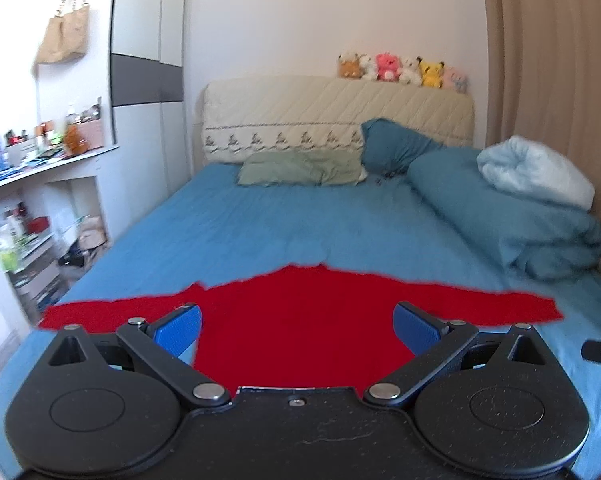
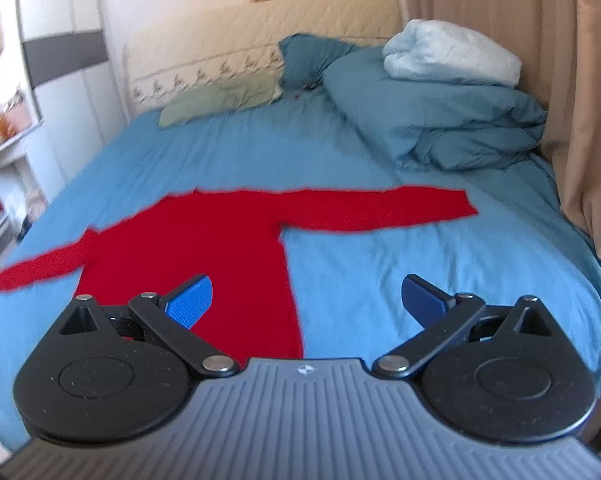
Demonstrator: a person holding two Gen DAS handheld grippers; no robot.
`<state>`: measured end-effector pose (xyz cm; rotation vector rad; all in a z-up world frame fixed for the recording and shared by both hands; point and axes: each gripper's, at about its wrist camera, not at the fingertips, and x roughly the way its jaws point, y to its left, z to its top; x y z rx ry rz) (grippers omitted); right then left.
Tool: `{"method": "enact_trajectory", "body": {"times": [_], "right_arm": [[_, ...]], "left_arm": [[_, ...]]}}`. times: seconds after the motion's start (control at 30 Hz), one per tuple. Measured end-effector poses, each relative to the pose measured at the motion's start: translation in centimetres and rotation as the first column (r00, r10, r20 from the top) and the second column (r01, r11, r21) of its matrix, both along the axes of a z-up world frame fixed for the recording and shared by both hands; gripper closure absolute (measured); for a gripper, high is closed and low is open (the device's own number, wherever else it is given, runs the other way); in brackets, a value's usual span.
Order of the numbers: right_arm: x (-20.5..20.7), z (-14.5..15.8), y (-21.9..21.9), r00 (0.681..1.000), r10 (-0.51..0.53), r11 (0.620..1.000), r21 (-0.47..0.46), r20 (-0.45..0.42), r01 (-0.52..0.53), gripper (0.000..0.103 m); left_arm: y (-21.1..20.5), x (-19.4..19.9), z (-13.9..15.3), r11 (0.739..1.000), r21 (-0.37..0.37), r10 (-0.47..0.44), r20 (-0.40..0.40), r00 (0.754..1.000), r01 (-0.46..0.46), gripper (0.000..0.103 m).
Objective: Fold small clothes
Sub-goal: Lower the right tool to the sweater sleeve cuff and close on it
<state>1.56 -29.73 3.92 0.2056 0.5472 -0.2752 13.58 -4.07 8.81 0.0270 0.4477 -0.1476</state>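
A red long-sleeved top (image 1: 300,320) lies flat on the blue bed sheet (image 1: 260,232), both sleeves spread out to the sides. In the right wrist view the top (image 2: 204,248) shows with its right sleeve stretched toward the curtain. My left gripper (image 1: 298,330) is open and empty, held above the body of the top near the bed's front edge. My right gripper (image 2: 306,300) is open and empty, above the top's right side edge and the bare sheet (image 2: 420,248).
A folded teal duvet (image 1: 508,220) with a pale blanket (image 1: 536,172) on it lies at the right. Pillows (image 1: 300,168) and a padded headboard (image 1: 336,116) with plush toys stand at the back. Cluttered shelves (image 1: 28,220) stand left. A beige curtain (image 2: 560,80) hangs right.
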Motion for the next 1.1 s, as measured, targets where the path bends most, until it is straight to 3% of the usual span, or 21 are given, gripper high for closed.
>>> {"method": "enact_trajectory", "body": {"times": [0.1,0.23,0.37,0.5,0.77,1.1], "right_arm": [[2.9,0.2,-2.6,0.999,-0.035,0.999,0.004,0.026,0.035,0.0],[7.4,-1.3,-6.5,0.995,-0.088,0.996,0.023,0.047,0.087,0.0],[12.3,-4.7,-10.9,0.987,-0.148,0.987,0.079,0.062,0.143,0.0],[16.9,-9.3,-15.1,0.967,-0.25,0.965,0.098,0.045,0.245,0.0],[21.7,-18.7,-22.5,0.886,-0.463,0.874,0.173,0.006,0.455,0.0],[27.6,-22.8,-30.5,0.837,-0.546,0.826,0.138,-0.041,0.546,0.0]], "left_arm": [[-1.8,4.6,0.1,0.999,-0.021,-0.025,-0.011,1.0,0.025,0.0],[-5.2,11.3,-1.4,0.999,0.016,-0.033,-0.024,0.999,0.033,0.0],[-9.5,18.6,-5.0,0.996,0.04,-0.078,-0.076,0.994,0.082,0.0],[-13.5,24.8,-9.6,0.992,0.055,-0.105,-0.179,0.978,0.117,0.0],[-20.1,32.0,-19.2,0.98,0.068,-0.157,-0.314,0.936,0.187,0.0],[-25.9,37.7,-24.9,0.968,0.123,-0.143,-0.446,0.884,0.219,0.0]]}}
